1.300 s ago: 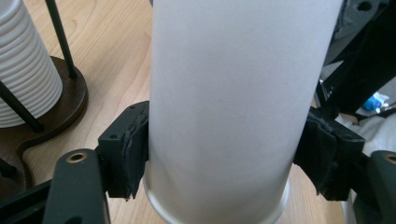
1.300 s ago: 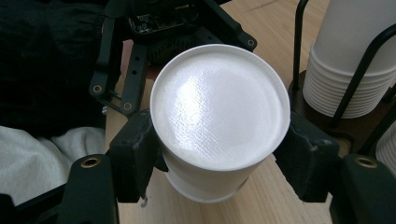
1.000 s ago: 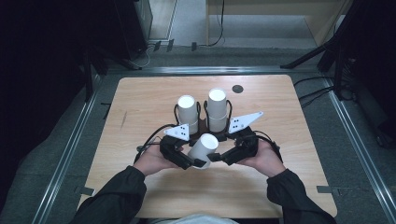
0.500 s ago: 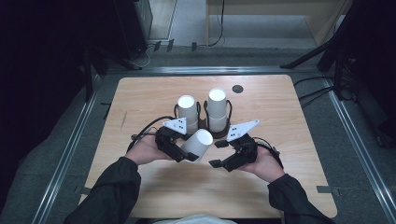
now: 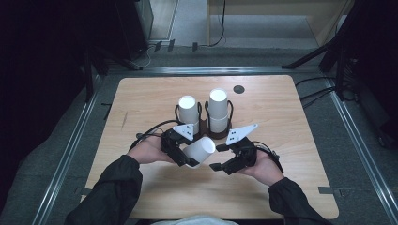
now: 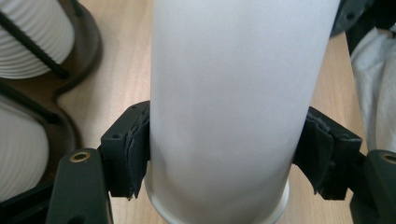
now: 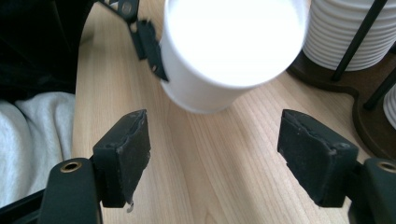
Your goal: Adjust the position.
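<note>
— White, smooth paper cup [image 5: 199,151], tilted over the pale wood table [image 5: 291,122]; left gripper [image 5: 180,152] clamps its round wall between rubbery black pads!

— Right gripper [image 5: 225,157] just beside it; jaws wide apart, holding nothing.

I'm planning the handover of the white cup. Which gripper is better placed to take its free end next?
The right gripper, probably. Its fingers stand open and empty, facing the white cup's closed end close ahead. The left gripper is already clamped around the cup's side, so it can only hold it steady.
</note>
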